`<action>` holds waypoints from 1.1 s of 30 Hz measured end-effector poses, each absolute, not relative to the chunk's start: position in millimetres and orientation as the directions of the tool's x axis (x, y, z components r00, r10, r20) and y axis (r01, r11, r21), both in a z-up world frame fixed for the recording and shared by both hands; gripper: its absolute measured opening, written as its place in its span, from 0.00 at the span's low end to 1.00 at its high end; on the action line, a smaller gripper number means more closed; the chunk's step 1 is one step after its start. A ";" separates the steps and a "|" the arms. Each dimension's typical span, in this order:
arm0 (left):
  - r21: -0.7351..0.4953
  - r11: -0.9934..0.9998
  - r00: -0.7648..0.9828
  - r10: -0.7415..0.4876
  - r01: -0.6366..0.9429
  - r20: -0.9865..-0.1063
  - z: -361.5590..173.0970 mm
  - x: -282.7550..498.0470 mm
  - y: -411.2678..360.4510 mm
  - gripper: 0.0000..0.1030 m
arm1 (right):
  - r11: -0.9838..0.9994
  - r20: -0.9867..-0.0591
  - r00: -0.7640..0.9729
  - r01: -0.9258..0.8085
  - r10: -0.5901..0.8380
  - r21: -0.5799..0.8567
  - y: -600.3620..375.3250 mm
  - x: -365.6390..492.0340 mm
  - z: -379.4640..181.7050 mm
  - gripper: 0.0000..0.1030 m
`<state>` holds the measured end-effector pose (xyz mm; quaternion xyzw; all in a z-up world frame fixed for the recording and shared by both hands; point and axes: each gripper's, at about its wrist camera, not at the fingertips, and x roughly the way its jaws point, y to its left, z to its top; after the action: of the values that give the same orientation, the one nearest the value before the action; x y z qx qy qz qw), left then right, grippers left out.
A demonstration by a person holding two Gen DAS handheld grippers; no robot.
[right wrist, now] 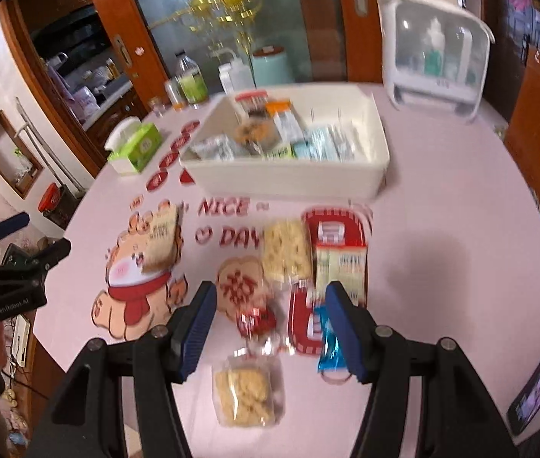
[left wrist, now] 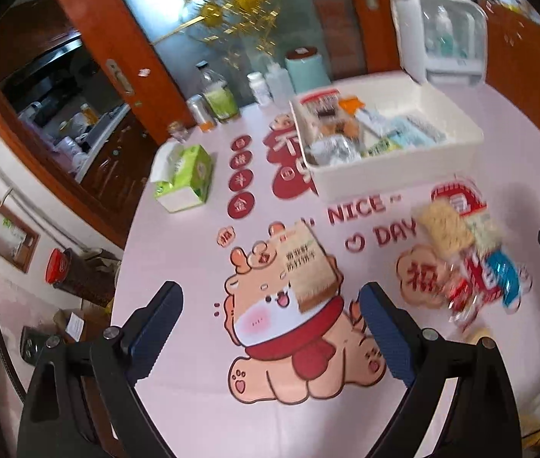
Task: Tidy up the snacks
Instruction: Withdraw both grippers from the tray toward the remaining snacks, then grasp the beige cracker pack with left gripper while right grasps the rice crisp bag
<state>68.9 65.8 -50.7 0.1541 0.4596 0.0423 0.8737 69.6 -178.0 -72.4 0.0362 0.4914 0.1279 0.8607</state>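
Observation:
A white bin holding several snack packets stands at the back of the pink table. My left gripper is open and empty, just short of a beige cracker packet lying on the cartoon print. My right gripper is open and empty above a loose pile: a red-wrapped sweet, a pale rice-cracker packet, red packets, a blue packet and a clear cookie packet. The pile also shows in the left wrist view.
A green tissue box sits at the left back. Bottles and jars line the far edge. A white cabinet with bottles stands back right. A phone lies at the table's right edge.

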 end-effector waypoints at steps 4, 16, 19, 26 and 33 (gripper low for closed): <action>0.319 0.934 0.551 0.182 0.162 -0.814 -72.4 71.9 73.5 0.90 | 0.967 -0.880 0.406 -0.155 0.248 0.201 -169.7 50.4 -105.3 0.58; 0.264 0.849 0.451 0.035 0.457 -0.892 -130.7 100.9 105.5 0.90 | 0.989 -0.968 0.217 -0.099 0.126 0.106 -117.9 16.7 -195.1 0.58; 0.252 0.823 0.443 0.000 0.510 -0.896 -140.4 111.0 108.4 0.90 | 0.994 -0.973 0.209 -0.066 0.101 0.089 -115.3 20.4 -202.0 0.58; 0.157 0.838 0.378 -0.063 0.523 -0.924 -162.3 149.2 111.1 0.90 | 0.988 -0.969 0.223 0.084 0.108 0.129 -128.7 33.5 -201.5 0.52; -0.008 0.943 0.267 -0.103 0.334 -0.958 -194.1 197.3 113.6 0.90 | 0.985 -0.969 0.223 0.109 0.104 0.131 -131.5 34.9 -200.2 0.52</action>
<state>197.3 113.6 -194.1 0.0980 0.5896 -0.1381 0.7898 34.9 -131.5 -200.2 0.0856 0.6233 -0.0018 0.7773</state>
